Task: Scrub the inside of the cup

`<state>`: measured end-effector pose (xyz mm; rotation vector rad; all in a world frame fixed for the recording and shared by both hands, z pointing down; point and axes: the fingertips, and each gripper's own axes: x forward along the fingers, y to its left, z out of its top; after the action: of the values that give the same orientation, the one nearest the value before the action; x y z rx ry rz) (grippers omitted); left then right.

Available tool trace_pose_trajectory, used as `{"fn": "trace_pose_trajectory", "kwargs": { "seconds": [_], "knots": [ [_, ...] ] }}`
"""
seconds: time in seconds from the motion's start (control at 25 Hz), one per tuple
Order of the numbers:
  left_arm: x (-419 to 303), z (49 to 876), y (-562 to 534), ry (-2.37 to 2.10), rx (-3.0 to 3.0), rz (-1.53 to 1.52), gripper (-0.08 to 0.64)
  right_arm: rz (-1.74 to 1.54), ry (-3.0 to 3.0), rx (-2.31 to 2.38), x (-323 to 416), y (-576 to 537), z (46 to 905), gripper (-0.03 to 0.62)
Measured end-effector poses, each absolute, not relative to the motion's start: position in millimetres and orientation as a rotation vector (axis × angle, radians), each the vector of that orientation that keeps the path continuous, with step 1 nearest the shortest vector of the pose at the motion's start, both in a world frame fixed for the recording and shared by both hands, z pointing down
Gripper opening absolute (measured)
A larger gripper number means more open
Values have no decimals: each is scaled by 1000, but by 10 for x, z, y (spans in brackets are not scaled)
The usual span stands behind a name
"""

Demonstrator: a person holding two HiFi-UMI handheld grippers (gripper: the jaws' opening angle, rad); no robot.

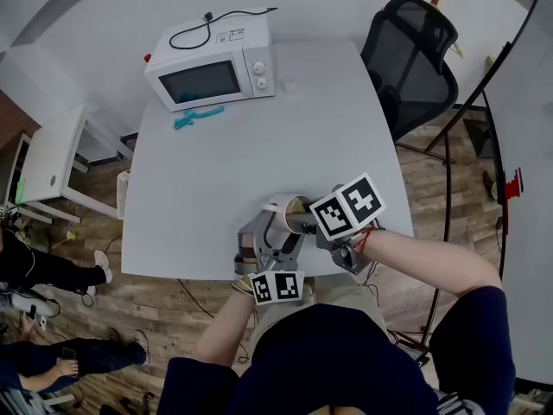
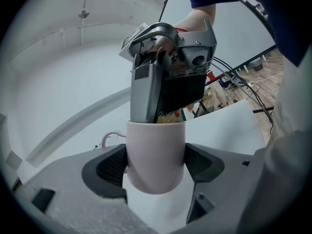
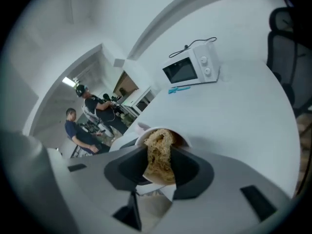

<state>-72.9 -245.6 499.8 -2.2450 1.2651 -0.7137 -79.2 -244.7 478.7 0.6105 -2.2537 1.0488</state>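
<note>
Scrubbing well would ask, I judge, that the right gripper (image 3: pixel 158 173) press its scouring pad (image 3: pixel 159 150) deeper and sweep it round the wall, while the left gripper (image 2: pixel 155 167) held firm against it. The right jaws were clamped on the brownish, fibrous pad, and the left jaws squeezed the cup (image 1: pixel 283 204) by its sides. The cup was pale, smooth and round-bottomed, and it was held over the near part of the table (image 1: pixel 225 162) with the pad's tip in its mouth.

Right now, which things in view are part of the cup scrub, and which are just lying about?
In the job: cup, clamped in the left hand-held gripper; brown scrub pad, in the right hand-held gripper, at the cup's mouth.
Lying about: microwave; teal tool near it; office chair.
</note>
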Motion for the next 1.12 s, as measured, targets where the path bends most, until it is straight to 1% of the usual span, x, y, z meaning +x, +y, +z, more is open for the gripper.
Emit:
{"fn": "trace_pose_trajectory", "kwargs": {
  "seconds": [0.6, 0.96, 1.12],
  "knots": [
    [-696, 4976, -2419, 1231, -2195, -707, 370, 1880, -2108, 808, -669, -2526, 4825, 152],
    [-714, 4984, -2412, 1240, -2200, -697, 370, 1812, -2137, 807, -688, -2518, 4826, 152],
    [-723, 4971, -2404, 1239, -2216, -690, 370, 1622, -2184, 748, -727, -2490, 4788, 150]
  ]
}}
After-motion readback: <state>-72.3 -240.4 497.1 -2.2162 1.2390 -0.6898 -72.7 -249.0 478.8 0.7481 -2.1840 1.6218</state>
